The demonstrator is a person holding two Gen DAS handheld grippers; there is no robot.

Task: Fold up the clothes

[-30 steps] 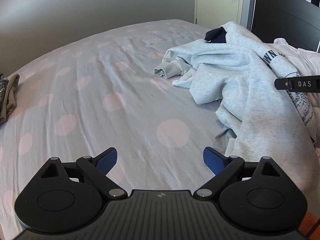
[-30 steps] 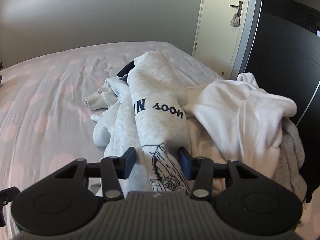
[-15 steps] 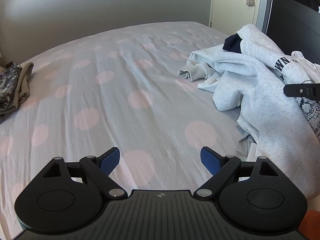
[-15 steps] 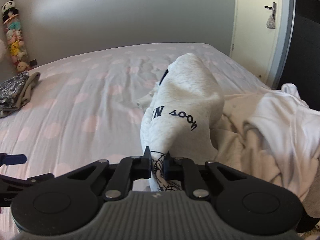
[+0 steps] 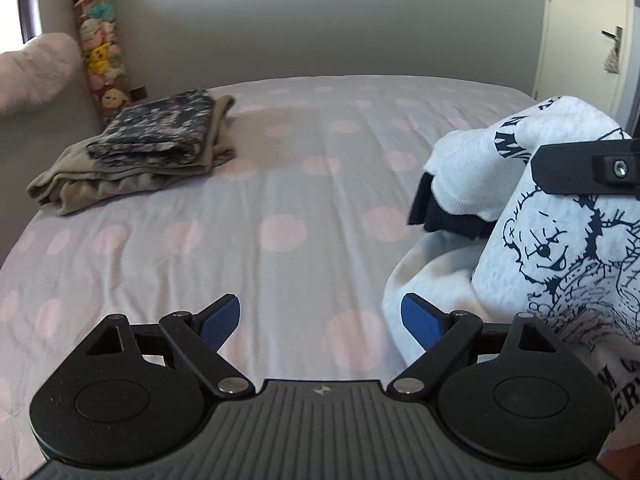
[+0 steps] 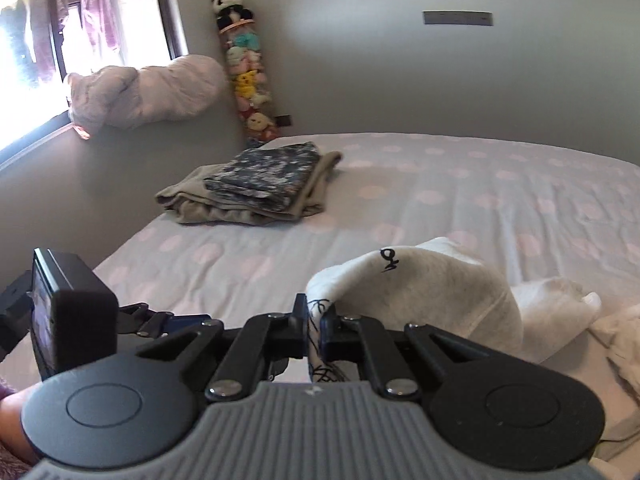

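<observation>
Sweatshirt (image 5: 532, 240): pale grey marl, navy bear print and lettering, dark inner lining showing at a fold. Location: lifted partly off the bed (image 5: 280, 184), hanging bunched from the right gripper (image 6: 314, 328); lower folds trail onto the sheet.

Right gripper: jaws have just been closing and now pinch a printed fold of the sweatshirt between the pads. In the left wrist view its black finger crosses the garment near the top right.

Left gripper (image 5: 320, 320): jaws wide apart, nothing between them, over bare sheet. The sweatshirt lies to its right, a grey fold just beside the right blue pad (image 5: 422, 320) but not between the pads. Judged: this is the free hand and the nearer one for a second hold; it needs to travel rightward to a hem or shoulder.

Long axis: cannot tell; the cloth is too bunched to read.

Folded stack (image 6: 260, 188): camouflage-pattern piece on a khaki one, far left of the bed, well apart from the sweatshirt.

White garments (image 6: 560, 312): unfolded heap to the right of the sweatshirt.

Plush-toy column (image 6: 246, 64): in the far corner.
</observation>
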